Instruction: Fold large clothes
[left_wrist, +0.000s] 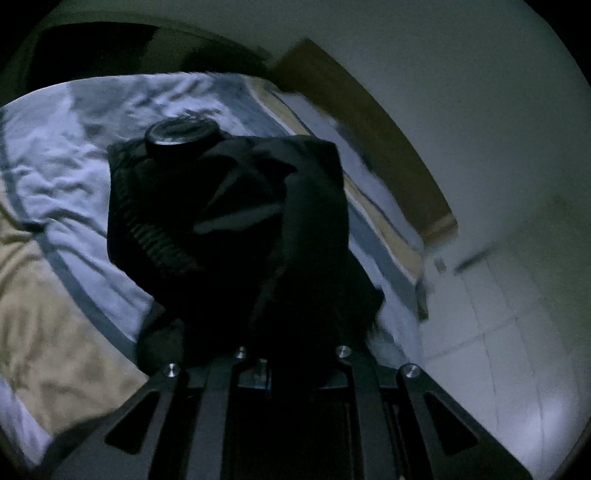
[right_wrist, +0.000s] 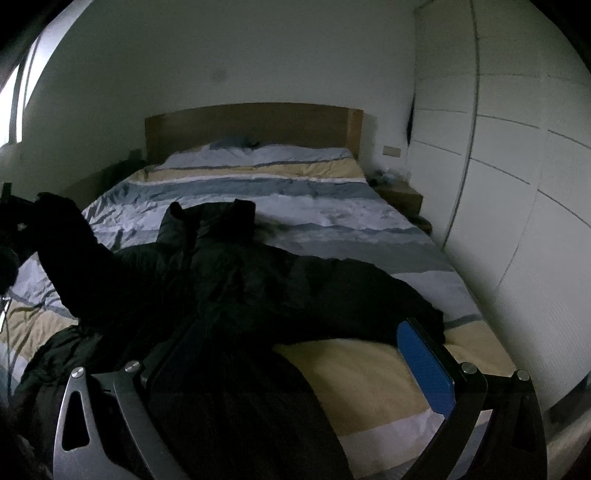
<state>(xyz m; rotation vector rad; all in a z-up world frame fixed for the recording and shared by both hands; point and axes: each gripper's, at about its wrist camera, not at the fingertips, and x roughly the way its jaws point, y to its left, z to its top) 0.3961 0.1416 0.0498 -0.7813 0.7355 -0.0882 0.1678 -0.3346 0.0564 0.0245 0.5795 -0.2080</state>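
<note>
A large black padded jacket (right_wrist: 236, 280) lies spread across the striped duvet (right_wrist: 280, 184) of a bed. In the left wrist view my left gripper (left_wrist: 291, 350) is shut on a bunch of the jacket (left_wrist: 229, 221). The fabric hides the fingertips, and a ribbed cuff (left_wrist: 159, 247) hangs in front. In the right wrist view that sleeve (right_wrist: 66, 240) is raised off the bed at the far left. My right gripper (right_wrist: 295, 343) hovers open above the jacket's near part. Its blue pad (right_wrist: 424, 369) is over the beige stripe, and nothing is pinched.
A wooden headboard (right_wrist: 251, 125) and pillows stand at the far end. A white wardrobe (right_wrist: 517, 166) runs along the right side, with a small bedside table (right_wrist: 399, 195) beside the bed. A window (right_wrist: 14, 107) is at the left. Pale tiled floor (left_wrist: 491, 332) borders the bed.
</note>
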